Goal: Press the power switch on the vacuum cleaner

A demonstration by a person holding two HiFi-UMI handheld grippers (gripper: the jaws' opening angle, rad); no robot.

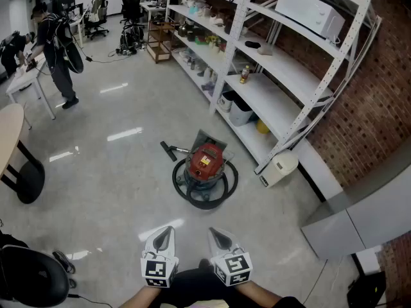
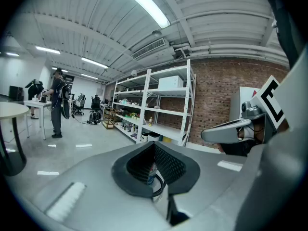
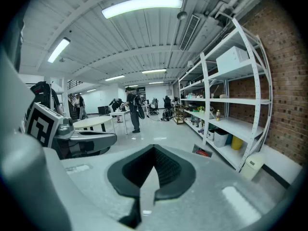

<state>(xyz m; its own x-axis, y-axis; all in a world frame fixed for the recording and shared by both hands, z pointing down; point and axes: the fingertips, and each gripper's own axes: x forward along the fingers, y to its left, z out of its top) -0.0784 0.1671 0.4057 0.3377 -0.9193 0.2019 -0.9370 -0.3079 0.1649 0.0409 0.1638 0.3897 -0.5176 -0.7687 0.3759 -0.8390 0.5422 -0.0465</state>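
The red-topped canister vacuum cleaner (image 1: 205, 161) stands on the glossy pale floor (image 1: 109, 191), in the middle of the scene and just near of the tall white metal shelving unit (image 1: 282, 76). Its black ribbed hose (image 1: 196, 201) is coiled round its base, which keeps the top free to reach. The power switch is too small to pick out from this height.

A cream lidded bin (image 1: 280, 167) lies just to its right, by the shelf's foot.

Nearer, well apart from the vacuum, the left gripper (image 1: 166, 233) and the right gripper (image 1: 219, 235) are held side by side, both aimed ahead towards it. Each has its jaws drawn together to a thin seam with nothing between them. A closed tip probably suits pressing a switch better than a spread one.

The press is not yet begun; either gripper must first be brought far forward and down.

Far left, a person in dark clothes (image 1: 58, 50) stands at a white table.
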